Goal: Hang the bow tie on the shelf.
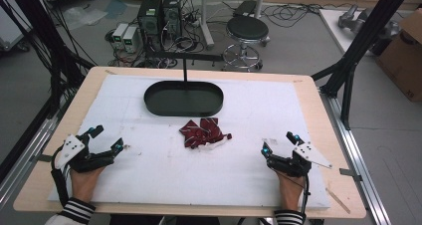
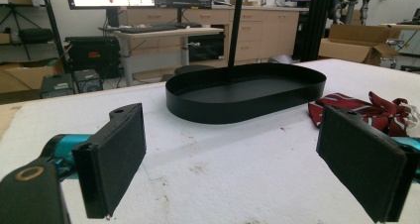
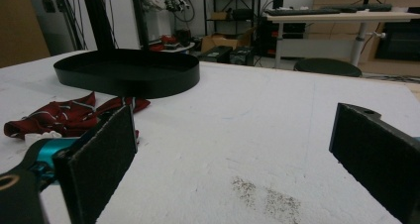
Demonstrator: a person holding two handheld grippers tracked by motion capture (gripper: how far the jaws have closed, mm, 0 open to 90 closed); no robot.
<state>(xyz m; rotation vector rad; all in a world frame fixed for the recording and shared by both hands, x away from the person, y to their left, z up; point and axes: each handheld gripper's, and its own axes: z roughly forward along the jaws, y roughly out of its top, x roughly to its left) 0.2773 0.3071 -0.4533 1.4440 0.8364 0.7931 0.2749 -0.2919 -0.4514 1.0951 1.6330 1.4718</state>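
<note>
No work evident yet — left tool [image 1: 107, 138] and right tool [image 1: 278, 144] rest on the counter [image 1: 149, 175], jaws spread, empty. Crumpled red cloth [image 1: 204, 133] lies mid-counter, just before the empty black tray [image 1: 154, 103] — untouched, everything outstanding.

Black tray [image 1: 183, 99]; dark red white-striped cloth [image 1: 203, 133].

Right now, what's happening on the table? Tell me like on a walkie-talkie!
Left tool open, right tool open, both low at the table's near corners. Red cloth crumpled mid-table, just in front of black tray, untouched. Nothing between tools and cloth.
</note>
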